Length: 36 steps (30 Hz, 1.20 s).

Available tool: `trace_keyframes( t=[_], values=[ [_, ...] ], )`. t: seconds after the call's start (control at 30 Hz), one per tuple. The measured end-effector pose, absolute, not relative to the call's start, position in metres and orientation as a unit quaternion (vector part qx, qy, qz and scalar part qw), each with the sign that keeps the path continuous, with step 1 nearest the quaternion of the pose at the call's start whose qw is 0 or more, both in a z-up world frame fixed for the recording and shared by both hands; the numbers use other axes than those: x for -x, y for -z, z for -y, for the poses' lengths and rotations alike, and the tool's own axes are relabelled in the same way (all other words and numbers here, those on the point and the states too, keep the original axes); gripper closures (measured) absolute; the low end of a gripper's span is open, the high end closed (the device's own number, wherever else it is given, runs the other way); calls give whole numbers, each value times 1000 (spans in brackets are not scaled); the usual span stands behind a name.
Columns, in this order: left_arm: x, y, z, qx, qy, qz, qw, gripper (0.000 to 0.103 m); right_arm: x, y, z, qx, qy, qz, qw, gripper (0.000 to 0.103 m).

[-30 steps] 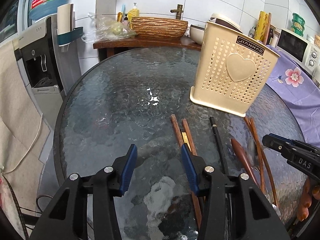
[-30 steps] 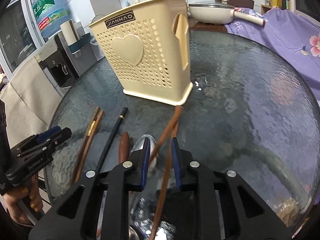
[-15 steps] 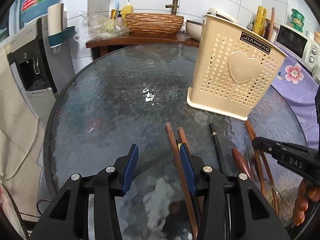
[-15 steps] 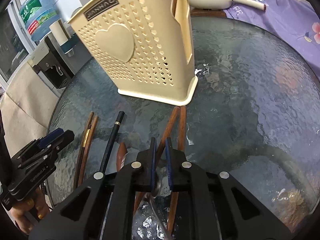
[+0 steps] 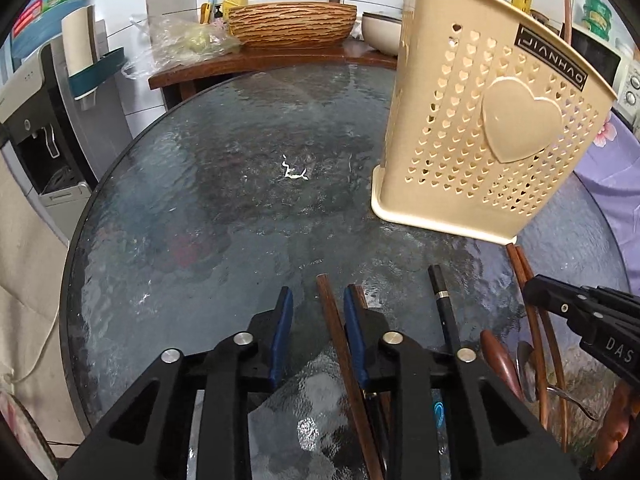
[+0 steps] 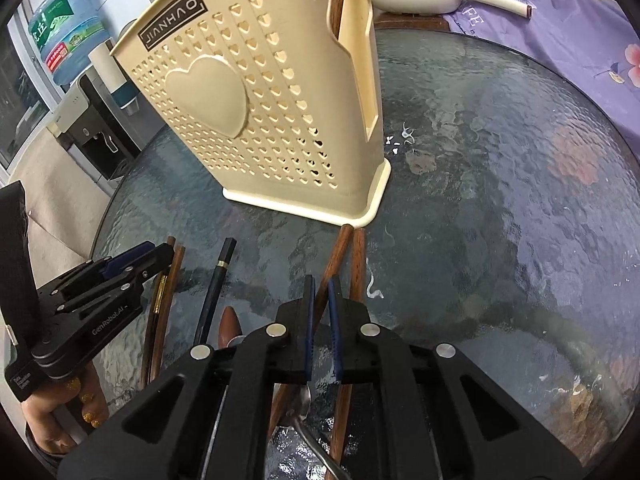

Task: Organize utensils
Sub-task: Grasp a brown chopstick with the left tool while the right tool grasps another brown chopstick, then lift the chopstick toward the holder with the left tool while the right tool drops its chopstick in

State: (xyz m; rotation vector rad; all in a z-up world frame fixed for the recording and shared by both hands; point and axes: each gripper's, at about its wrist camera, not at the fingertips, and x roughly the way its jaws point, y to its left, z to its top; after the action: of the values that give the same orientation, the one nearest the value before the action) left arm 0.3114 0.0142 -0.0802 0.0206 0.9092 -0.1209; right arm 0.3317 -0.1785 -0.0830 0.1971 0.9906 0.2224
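Left wrist view: my left gripper hangs low over the glass table, its jaws closing with one brown chopstick between the blue pads, not yet pinched as far as I can see. To its right lie a black chopstick, a wooden spoon and a metal spoon. Behind them stands the cream utensil holder. On the right wrist view, my right gripper is clenched on one of a pair of brown chopsticks whose tips touch the holder's base.
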Motion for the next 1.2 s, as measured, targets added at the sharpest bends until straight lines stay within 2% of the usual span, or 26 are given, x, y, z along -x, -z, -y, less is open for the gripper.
trace_keyframes(
  t=[0.33, 0.7, 0.83, 1.2],
  values=[
    [-316, 80, -15, -12, 50, -441, 896, 94, -344, 82, 168, -84, -104, -480, 867, 95],
    [-319, 81, -20, 10, 50, -439, 897, 95, -347, 83, 153, -58, -102, -481, 869, 95],
    [-317, 78, -25, 23, 50, -434, 899, 95, -345, 83, 158, -80, -108, -474, 870, 95],
    [-302, 40, -33, 59, 69, -387, 917, 95, -321, 48, 179, -140, -167, -399, 891, 95]
  ],
)
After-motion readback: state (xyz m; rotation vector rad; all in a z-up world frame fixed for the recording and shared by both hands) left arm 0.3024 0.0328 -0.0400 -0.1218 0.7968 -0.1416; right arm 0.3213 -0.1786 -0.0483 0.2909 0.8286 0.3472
